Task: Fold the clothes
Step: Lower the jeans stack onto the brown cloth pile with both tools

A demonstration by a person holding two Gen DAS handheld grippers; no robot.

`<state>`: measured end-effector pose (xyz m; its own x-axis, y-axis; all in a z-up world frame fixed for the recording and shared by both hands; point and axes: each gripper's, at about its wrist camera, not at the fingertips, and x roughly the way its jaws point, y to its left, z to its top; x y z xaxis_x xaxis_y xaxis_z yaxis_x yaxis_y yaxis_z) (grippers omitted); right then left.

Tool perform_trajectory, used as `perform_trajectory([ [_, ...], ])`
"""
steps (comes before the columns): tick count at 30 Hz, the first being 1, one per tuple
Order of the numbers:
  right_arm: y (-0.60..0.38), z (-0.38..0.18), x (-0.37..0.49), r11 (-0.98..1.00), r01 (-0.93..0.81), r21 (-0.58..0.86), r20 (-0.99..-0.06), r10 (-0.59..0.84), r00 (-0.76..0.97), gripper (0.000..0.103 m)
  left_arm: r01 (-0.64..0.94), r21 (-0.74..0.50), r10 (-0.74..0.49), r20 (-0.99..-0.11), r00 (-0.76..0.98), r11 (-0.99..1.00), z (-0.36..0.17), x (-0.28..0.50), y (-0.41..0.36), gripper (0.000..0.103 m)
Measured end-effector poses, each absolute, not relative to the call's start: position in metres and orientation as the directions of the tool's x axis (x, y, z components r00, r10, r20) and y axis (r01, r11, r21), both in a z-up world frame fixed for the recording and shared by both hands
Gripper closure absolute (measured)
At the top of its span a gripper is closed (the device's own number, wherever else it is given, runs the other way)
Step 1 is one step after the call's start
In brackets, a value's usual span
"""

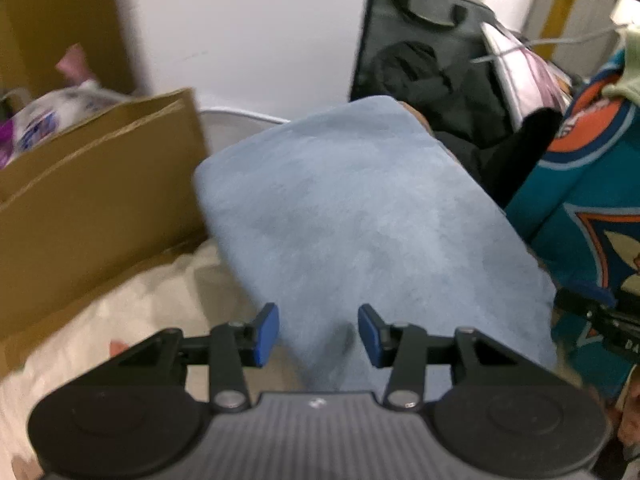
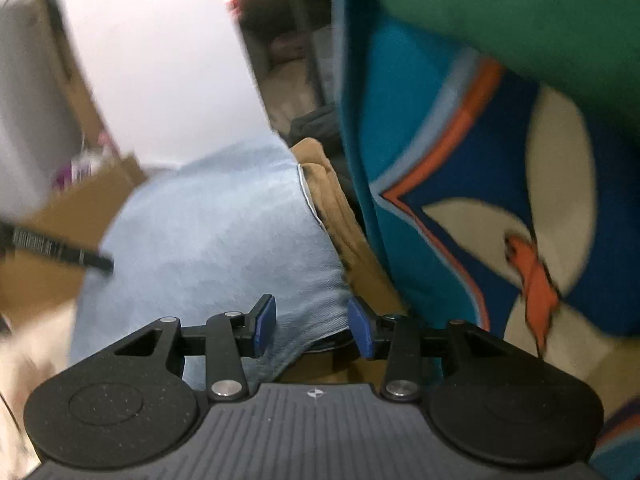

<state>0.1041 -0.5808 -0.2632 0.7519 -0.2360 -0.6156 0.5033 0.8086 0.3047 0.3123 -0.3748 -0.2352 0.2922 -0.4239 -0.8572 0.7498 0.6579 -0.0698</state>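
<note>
Fingers of the left gripper [image 1: 318, 334] stand partway apart w/ blue pads [image 1: 267, 334], nothing pinched; the near edge of a light blue towel [image 1: 360, 216] lies in the gap below them, whether touching I can't tell. Towel is folded into a neat rectangle, spread flat, running from the gripper away toward the far wall. Under it on the left, a cream blanket [image 1: 132, 320]. Just left of towel, a cardboard box [image 1: 92, 200] w/ a white-and-purple bag [image 1: 52, 116] inside. Right of towel, a teal jersey [image 1: 592, 184] w/ orange and navy print, hanging close by. Far right behind the towel, a black bag [image 1: 424, 52] w/ a handle, standing against the white wall [image 1: 248, 28]. At the right edge, low, part of the other gripper shows, blurred.

Right wrist view: right gripper [image 2: 312, 330] also partway open, blue pads [image 2: 266, 330] apart, gripping nothing. Near right corner of the towel [image 2: 216, 232] sits betw. the pads, drooping loose, pads not pressing it. Just right of the towel, a tan cloth [image 2: 340, 216] in folds, partly under the towel edge. Beyond that the jersey [image 2: 440, 160] fills the right side, w/ a green garment [image 2: 520, 12] above it. Left, a black bar of the other gripper crosses over the box [image 2: 48, 272]; picture blurred there.
</note>
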Motion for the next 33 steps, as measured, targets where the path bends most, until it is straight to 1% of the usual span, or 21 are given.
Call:
perform_trajectory([
  [1, -0.581, -0.266, 0.103, 0.792, 0.516, 0.327, -0.615, -0.236, 0.752, 0.055, 0.736, -0.077, -0.422, -0.857, 0.296, 0.672, -0.235, 0.31, -0.368, 0.056],
  [3, -0.581, -0.272, 0.103, 0.758, 0.541, 0.364, -0.623, -0.234, 0.747, 0.049, 0.715, -0.104, -0.424, -0.86, 0.285, 0.692, -0.239, 0.307, -0.361, 0.056],
  [4, -0.581, -0.277, 0.103, 0.742, 0.544, 0.393, -0.625, -0.218, 0.75, 0.049, 0.705, -0.118, -0.425, -0.862, 0.278, 0.699, -0.242, 0.305, -0.358, 0.055],
  [8, -0.584, -0.293, 0.104, 0.665, 0.557, 0.498, -0.623, -0.172, 0.763, 0.047, 0.674, -0.164, -0.441, -0.858, 0.263, 0.72, -0.249, 0.296, -0.351, 0.049],
  [11, -0.586, -0.305, 0.102, 0.61, 0.571, 0.549, -0.629, -0.149, 0.763, 0.047, 0.658, -0.195, -0.454, -0.855, 0.249, 0.728, -0.257, 0.291, -0.351, 0.049],
  [13, -0.586, -0.311, 0.101, 0.586, 0.564, 0.581, -0.622, -0.127, 0.772, 0.049, 0.651, -0.212, -0.461, -0.855, 0.239, 0.729, -0.26, 0.288, -0.352, 0.049],
  [15, -0.585, -0.314, 0.1, 0.578, 0.551, 0.602, -0.614, -0.106, 0.782, 0.064, 0.645, -0.228, -0.467, -0.855, 0.226, 0.729, -0.263, 0.286, -0.352, 0.052],
  [16, -0.584, -0.315, 0.101, 0.575, 0.543, 0.612, -0.61, -0.094, 0.787, 0.068, 0.641, -0.236, -0.469, -0.856, 0.219, 0.73, -0.264, 0.284, -0.351, 0.055],
  [17, -0.583, -0.316, 0.102, 0.571, 0.538, 0.62, -0.608, -0.084, 0.79, 0.073, 0.638, -0.243, -0.47, -0.857, 0.212, 0.731, -0.265, 0.283, -0.35, 0.056],
  [19, -0.58, -0.317, 0.103, 0.576, 0.535, 0.618, -0.607, -0.083, 0.79, 0.075, 0.632, -0.255, -0.47, -0.861, 0.197, 0.732, -0.268, 0.281, -0.347, 0.058],
  [21, -0.579, -0.319, 0.102, 0.569, 0.536, 0.624, -0.608, -0.078, 0.79, 0.076, 0.636, -0.261, -0.466, -0.867, 0.177, 0.726, -0.272, 0.277, -0.344, 0.063],
  [23, -0.578, -0.321, 0.1, 0.558, 0.537, 0.633, -0.608, -0.07, 0.791, 0.077, 0.642, -0.267, -0.464, -0.872, 0.157, 0.718, -0.276, 0.272, -0.341, 0.075],
  [25, -0.575, -0.324, 0.098, 0.56, 0.539, 0.63, -0.616, -0.063, 0.785, 0.084, 0.639, -0.279, -0.469, -0.871, 0.145, 0.716, -0.278, 0.269, -0.337, 0.077],
  [26, -0.573, -0.325, 0.097, 0.563, 0.54, 0.626, -0.62, -0.06, 0.782, 0.09, 0.635, -0.286, -0.471, -0.871, 0.141, 0.717, -0.278, 0.268, -0.334, 0.079],
  [27, -0.571, -0.326, 0.096, 0.567, 0.538, 0.624, -0.624, -0.053, 0.779, 0.099, 0.632, -0.291, -0.473, -0.87, 0.137, 0.718, -0.278, 0.267, -0.332, 0.081],
  [29, -0.568, -0.326, 0.095, 0.578, 0.532, 0.619, -0.63, -0.039, 0.776, 0.102, 0.629, -0.294, -0.47, -0.873, 0.13, 0.72, -0.276, 0.265, -0.329, 0.086],
  [30, -0.567, -0.326, 0.094, 0.585, 0.53, 0.613, -0.633, -0.037, 0.773, 0.102, 0.631, -0.29, -0.465, -0.876, 0.128, 0.719, -0.275, 0.264, -0.329, 0.087],
  [31, -0.565, -0.324, 0.093, 0.592, 0.533, 0.604, -0.639, -0.039, 0.768, 0.102, 0.637, -0.282, -0.457, -0.881, 0.125, 0.718, -0.273, 0.262, -0.328, 0.092],
  [32, -0.565, -0.323, 0.091, 0.593, 0.539, 0.597, -0.647, -0.041, 0.762, 0.103, 0.641, -0.275, -0.446, -0.887, 0.119, 0.717, -0.272, 0.26, -0.328, 0.102],
  [33, -0.565, -0.322, 0.088, 0.59, 0.544, 0.597, -0.65, -0.042, 0.758, 0.103, 0.644, -0.268, -0.436, -0.893, 0.113, 0.716, -0.271, 0.259, -0.326, 0.103],
])
